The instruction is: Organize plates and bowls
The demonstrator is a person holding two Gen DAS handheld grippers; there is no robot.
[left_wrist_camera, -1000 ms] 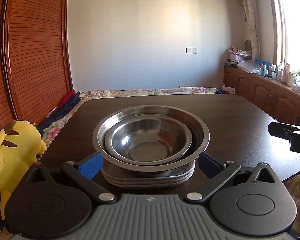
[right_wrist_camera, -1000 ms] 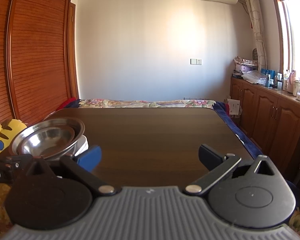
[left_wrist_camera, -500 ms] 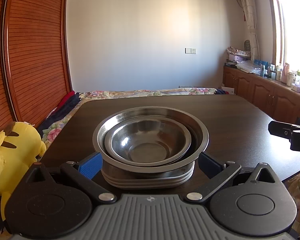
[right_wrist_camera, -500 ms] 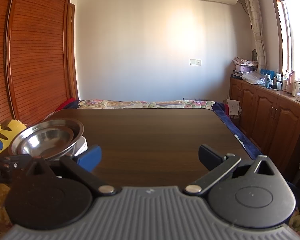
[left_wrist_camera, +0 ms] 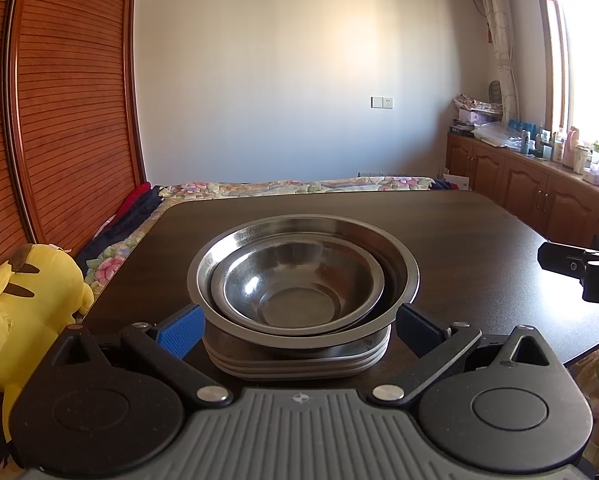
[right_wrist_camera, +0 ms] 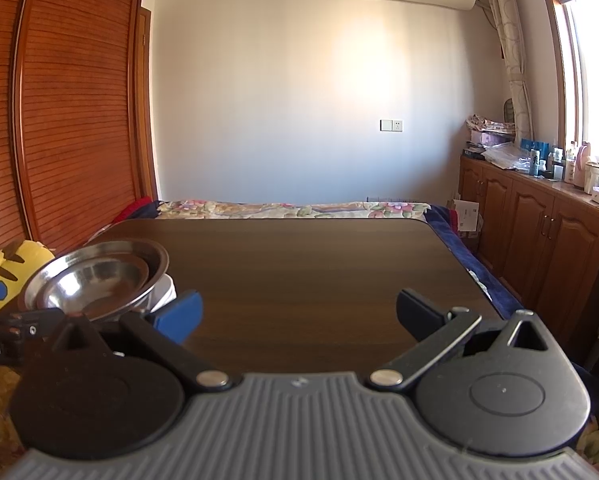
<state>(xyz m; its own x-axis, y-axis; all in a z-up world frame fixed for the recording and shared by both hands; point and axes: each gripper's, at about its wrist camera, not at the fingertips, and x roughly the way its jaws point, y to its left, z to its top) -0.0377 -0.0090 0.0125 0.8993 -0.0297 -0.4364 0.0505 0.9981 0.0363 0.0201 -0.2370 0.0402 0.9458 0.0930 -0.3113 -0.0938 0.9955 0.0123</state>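
Small steel bowl (left_wrist_camera: pixel 299 288) sits nested in large steel bowl (left_wrist_camera: pixel 403 268), both atop stack of plates (left_wrist_camera: pixel 295 364) on dark bench (left_wrist_camera: pixel 479 248), near its front-left edge. Left gripper (left_wrist_camera: pixel 298 326): fingers spread wide, straddling the stack at 9 and 3 o'clock; touching or not, can't tell. Right gripper (right_wrist_camera: pixel 298 312): fingers apart w/ nothing between, over bare bench; the stack lies at its 9 o'clock. Yellow plush toy (left_wrist_camera: pixel 23 300) off bench, at 9 o'clock of the stack.

A yellow plush toy (left_wrist_camera: pixel 23 300) sits beside the dark table (left_wrist_camera: pixel 479 248).
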